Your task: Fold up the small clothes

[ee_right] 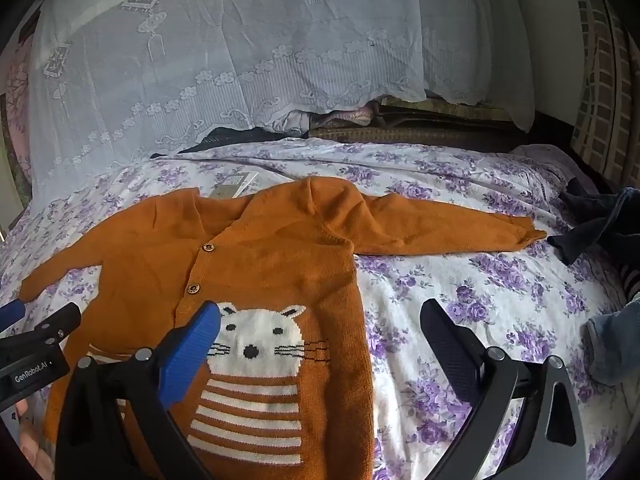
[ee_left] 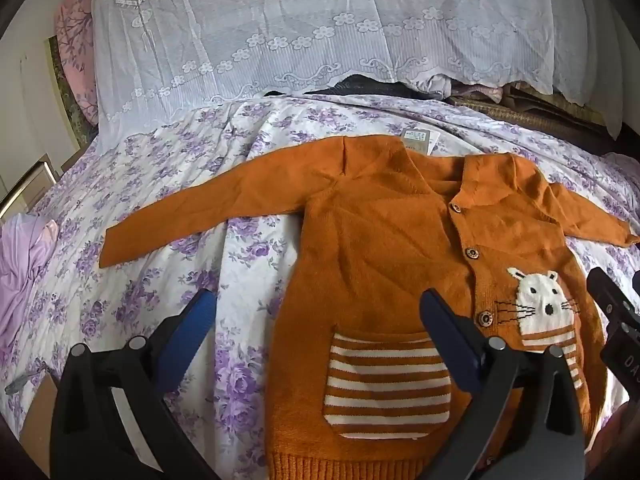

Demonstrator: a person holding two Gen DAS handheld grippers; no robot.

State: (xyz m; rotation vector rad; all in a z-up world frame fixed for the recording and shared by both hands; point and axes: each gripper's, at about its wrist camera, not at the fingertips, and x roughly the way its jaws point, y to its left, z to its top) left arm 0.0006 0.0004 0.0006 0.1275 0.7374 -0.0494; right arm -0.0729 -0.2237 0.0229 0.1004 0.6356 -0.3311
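An orange knit child's cardigan with wooden buttons, a white cat patch and striped pockets lies flat, front up, on a purple-flowered bedspread, both sleeves spread out sideways. It also shows in the right wrist view. My left gripper is open and empty, hovering above the cardigan's left lower half and its edge. My right gripper is open and empty above the cardigan's right lower side, near the cat patch. The left gripper's body shows at the left of the right wrist view.
A white lace cover hangs behind the bed. A lilac garment lies at the far left. Dark blue clothes and a grey-blue garment lie at the right. A paper tag sticks out at the collar.
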